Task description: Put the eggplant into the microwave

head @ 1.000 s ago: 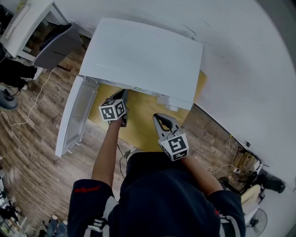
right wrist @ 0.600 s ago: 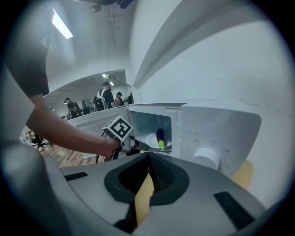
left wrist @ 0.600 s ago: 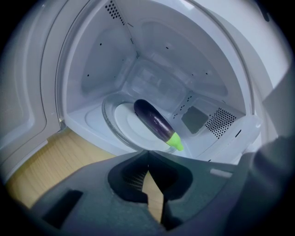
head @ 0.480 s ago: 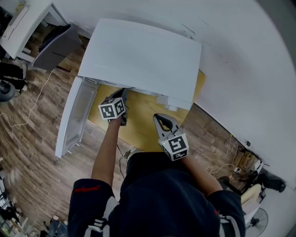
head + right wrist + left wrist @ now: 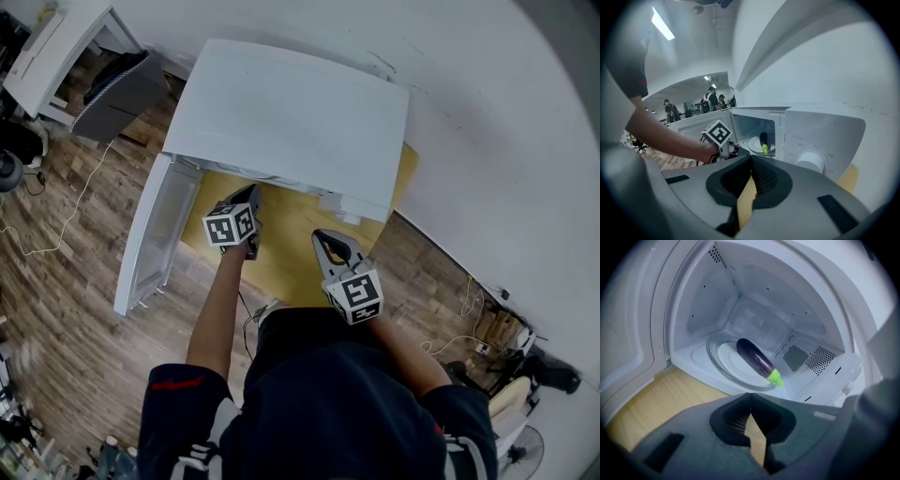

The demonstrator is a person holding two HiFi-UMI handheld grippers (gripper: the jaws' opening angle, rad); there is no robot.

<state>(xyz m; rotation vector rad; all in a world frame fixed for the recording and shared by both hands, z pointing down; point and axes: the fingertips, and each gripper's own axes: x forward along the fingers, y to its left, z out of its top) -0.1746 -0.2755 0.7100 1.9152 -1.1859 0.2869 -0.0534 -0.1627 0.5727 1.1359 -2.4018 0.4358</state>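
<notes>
1. Resting on the glass plate (image 5: 725,363) inside the microwave (image 5: 291,122), the eggplant (image 5: 756,361) has not shifted.
2. Left gripper (image 5: 249,194) and right gripper (image 5: 330,240) both stay clenched, empty, over the worktop (image 5: 291,253) outside the opening.
3. Placement looks done; only the open door (image 5: 155,234) remains.

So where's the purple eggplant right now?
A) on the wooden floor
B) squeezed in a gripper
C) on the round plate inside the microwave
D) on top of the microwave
C: the eggplant lies on the round plate inside the open microwave.
</notes>
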